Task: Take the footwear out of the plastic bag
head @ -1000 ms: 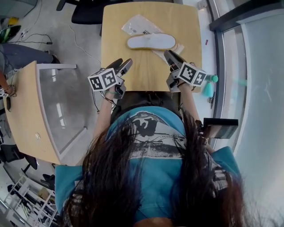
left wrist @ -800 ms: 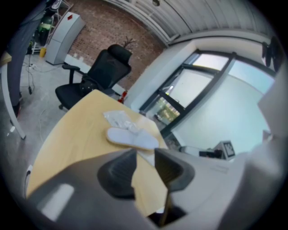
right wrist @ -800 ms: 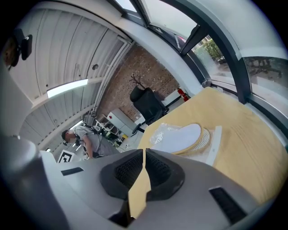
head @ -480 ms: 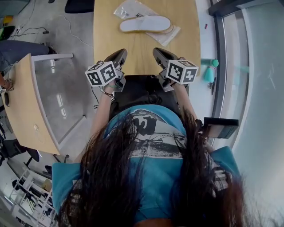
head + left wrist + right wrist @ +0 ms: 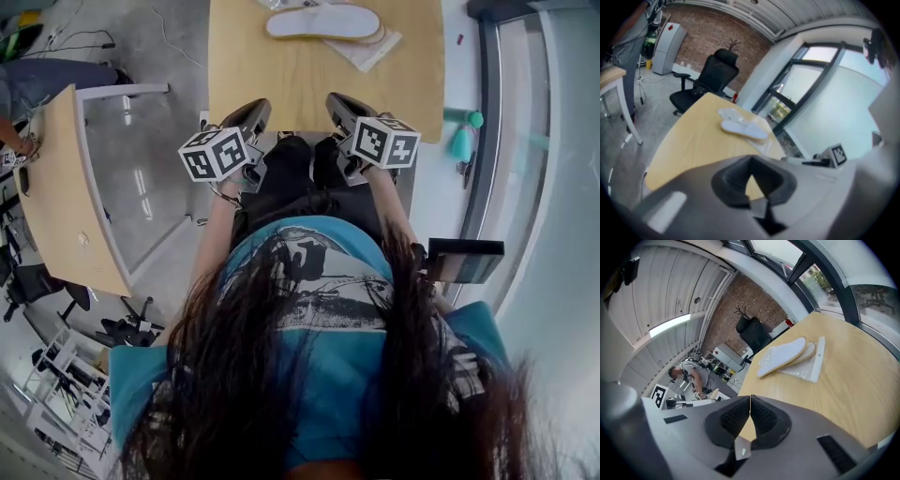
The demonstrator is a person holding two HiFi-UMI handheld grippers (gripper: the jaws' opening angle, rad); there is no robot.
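Slipper point(image 5: 323, 21) lies on top of the plastic bag point(image 5: 373, 52) on the worktop point(image 5: 309, 80); left hand-held gripper point(image 5: 255, 109) and right hand-held gripper point(image 5: 336, 101) are both clamped shut, holding nothing.

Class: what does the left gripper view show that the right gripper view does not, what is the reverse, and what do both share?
Only the left gripper view shows the left gripper, jaws shut and empty, plus the right gripper's marker cube. Only the right gripper view shows the right gripper, whose jaws have just closed on nothing, the left gripper's marker cube and a lit ceiling light. Both show the wooden table, the white slipper partly on the clear plastic bag, and a black office chair.
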